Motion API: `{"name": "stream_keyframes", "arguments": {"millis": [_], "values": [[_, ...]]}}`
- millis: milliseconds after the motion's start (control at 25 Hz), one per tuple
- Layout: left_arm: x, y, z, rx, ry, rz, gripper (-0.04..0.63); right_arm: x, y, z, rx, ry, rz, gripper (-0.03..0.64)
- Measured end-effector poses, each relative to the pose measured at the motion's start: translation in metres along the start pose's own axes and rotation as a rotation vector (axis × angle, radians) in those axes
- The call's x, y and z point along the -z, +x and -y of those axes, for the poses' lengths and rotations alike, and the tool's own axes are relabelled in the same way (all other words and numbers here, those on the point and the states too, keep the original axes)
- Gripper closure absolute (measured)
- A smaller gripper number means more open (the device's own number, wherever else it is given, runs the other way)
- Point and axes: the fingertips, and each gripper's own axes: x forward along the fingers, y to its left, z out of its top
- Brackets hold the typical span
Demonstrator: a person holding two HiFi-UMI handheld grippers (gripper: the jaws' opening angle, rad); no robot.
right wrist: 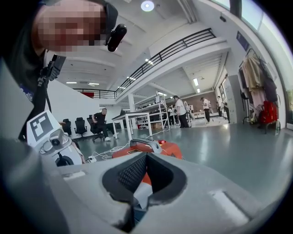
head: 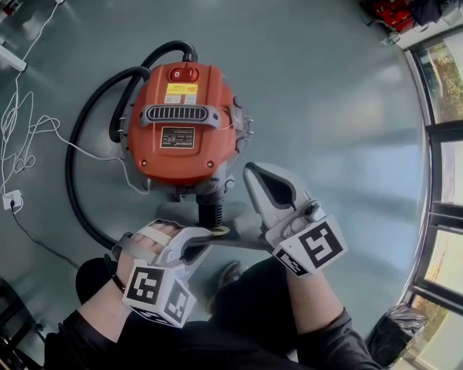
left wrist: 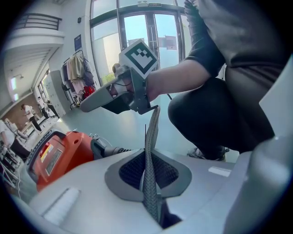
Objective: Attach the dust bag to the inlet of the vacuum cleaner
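Left tool (left wrist: pixel 155 212) clamped on grey dust bag (left wrist: pixel 149 169), right tool (head: pixel 252 173) fully closed, facing orange vacuum cleaner (head: pixel 181 123)

Around me smooth glossy grey-green floor (head: pixel 340 94), window glare on it. Tall dark-framed glass doors (left wrist: pixel 137 27), bright daylight. I see black-railed upper balcony (right wrist: pixel 174 48), white metal table (right wrist: pixel 137 119), black office chairs (right wrist: pixel 82 125), round ceiling lamp (right wrist: pixel 147 5) lit.

- The vacuum cleaner (head: pixel 181 123) is seen on the floor (head: pixel 340 108).
- A hose (head: pixel 69 170) is looped round its left, with a cable (head: pixel 94 154) further left.
- The dust bag (left wrist: pixel 150 151) is stretched between the left gripper (head: pixel 206 242) and the right gripper (head: pixel 252 173), just before the vacuum cleaner.
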Motion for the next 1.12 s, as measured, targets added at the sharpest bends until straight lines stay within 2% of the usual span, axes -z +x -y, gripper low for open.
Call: {"name": "stream_keyframes", "arguments": {"millis": [200, 440, 840, 1040, 1120], "values": [[0.011, 0.007, -0.008, -0.024, -0.046, -0.01, 0.555, 0.006, 0.004, -0.002, -0.023, -0.006, 0.018, 0.624], [0.014, 0.01, -0.016, -0.009, -0.119, -0.002, 0.552, 0.004, 0.012, -0.005, -0.058, -0.032, 0.038, 0.624], [0.016, 0.016, -0.021, 0.009, -0.169, -0.008, 0.548, -0.01, 0.058, 0.011, -0.139, -0.261, -0.04, 0.623], [0.016, 0.017, -0.02, 0.026, -0.178, -0.014, 0.548, -0.014, 0.078, 0.016, -0.182, -0.309, -0.054, 0.623], [0.016, 0.017, -0.02, 0.039, -0.183, -0.009, 0.548, -0.012, 0.084, 0.014, -0.225, -0.326, -0.074, 0.559]]}}
